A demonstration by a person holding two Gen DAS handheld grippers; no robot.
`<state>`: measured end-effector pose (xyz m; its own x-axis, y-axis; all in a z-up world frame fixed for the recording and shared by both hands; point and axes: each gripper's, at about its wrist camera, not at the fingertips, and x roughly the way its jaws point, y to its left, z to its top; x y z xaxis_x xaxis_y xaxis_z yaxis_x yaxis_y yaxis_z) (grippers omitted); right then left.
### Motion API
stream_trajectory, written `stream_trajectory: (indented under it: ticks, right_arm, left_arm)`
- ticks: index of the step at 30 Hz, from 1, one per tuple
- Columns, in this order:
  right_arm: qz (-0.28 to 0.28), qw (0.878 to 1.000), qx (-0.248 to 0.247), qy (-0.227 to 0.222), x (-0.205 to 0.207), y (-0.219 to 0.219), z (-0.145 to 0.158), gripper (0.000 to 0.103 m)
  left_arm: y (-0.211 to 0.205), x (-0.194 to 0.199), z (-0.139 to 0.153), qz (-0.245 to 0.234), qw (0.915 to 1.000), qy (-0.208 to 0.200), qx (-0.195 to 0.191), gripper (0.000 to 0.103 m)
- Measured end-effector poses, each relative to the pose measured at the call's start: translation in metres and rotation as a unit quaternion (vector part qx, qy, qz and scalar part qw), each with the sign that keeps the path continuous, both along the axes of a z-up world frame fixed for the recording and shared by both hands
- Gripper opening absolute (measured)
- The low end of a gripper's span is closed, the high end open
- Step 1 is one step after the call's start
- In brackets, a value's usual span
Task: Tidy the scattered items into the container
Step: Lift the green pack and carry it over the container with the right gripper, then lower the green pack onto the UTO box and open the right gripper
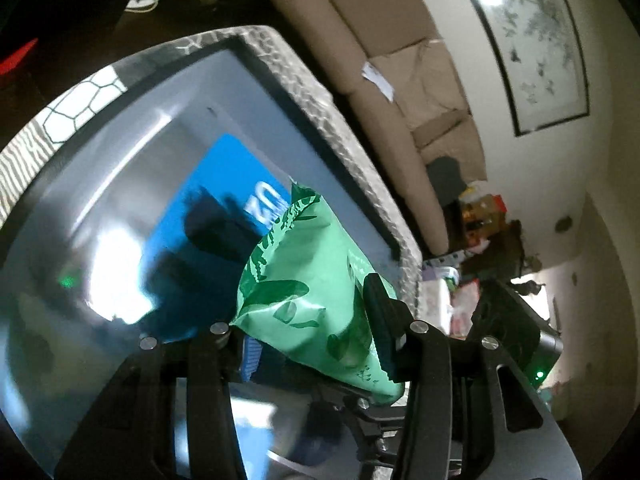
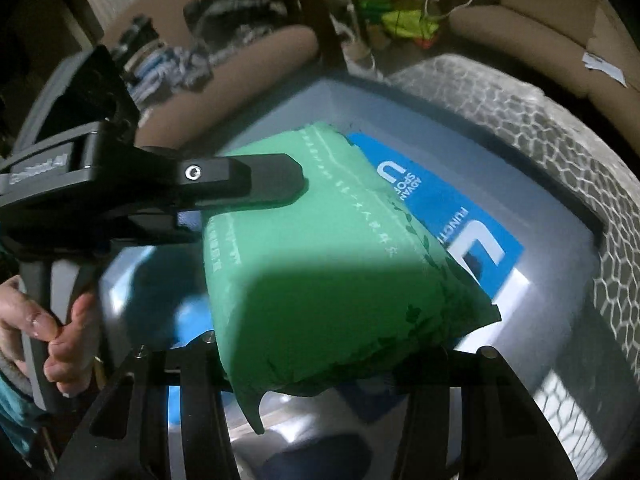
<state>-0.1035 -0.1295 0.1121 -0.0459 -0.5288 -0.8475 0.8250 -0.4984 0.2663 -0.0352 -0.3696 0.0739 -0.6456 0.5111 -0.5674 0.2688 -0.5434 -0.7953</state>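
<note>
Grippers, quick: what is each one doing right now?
Left gripper: shut on the green pack, over the grey bin.
Right gripper: shut on the same green pack.

– What stands around the room?
– A tan sofa (image 1: 384, 80) runs along a pale wall (image 1: 472, 92), with a slip of white paper (image 1: 378, 78) on its cushions.
– Anything hung up?
– A dark-framed painting (image 1: 528, 40), catching a bright glare of light.
– And elsewhere?
– A second tan seat (image 2: 224, 68) carries crumpled blue-grey cloth (image 2: 180, 64); a yellow-green bundle (image 2: 408, 22) and white cables (image 2: 460, 0) lie beyond.
</note>
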Motion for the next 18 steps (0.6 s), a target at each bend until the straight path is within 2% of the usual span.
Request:
stream_trajectory:
  ticks: [3,7,11,15,18]
  right_arm:
    - [-0.001,1.000,0.010,-0.019,-0.012,-0.010,-0.010,0.050]
    - [0.004,0.999,0.044,-0.002,-0.017,-0.018,-0.011,0.051]
    - [-0.006,0.998,0.055,-0.001,-0.014,-0.022,-0.008,0.051]
    - [-0.009,0.997,0.074,0.010,-0.008,-0.025,-0.006,0.052]
    - [-0.014,0.995,0.097,0.022,-0.004,-0.023,-0.007,0.053]
  left_arm:
    - [-0.005,-0.003,-0.013,0.005,0.9999,-0.010,-0.003,0.043]
    - [-0.005,-0.007,-0.027,0.013,0.9997,-0.020,0.005,0.045]
    - [-0.007,-0.010,-0.038,0.021,0.9992,-0.033,0.006,0.047]
    - [-0.006,-0.010,-0.040,0.014,0.9987,-0.049,-0.001,0.056]
    - [0.002,-0.008,-0.029,-0.001,0.9979,-0.058,-0.027,0.062]
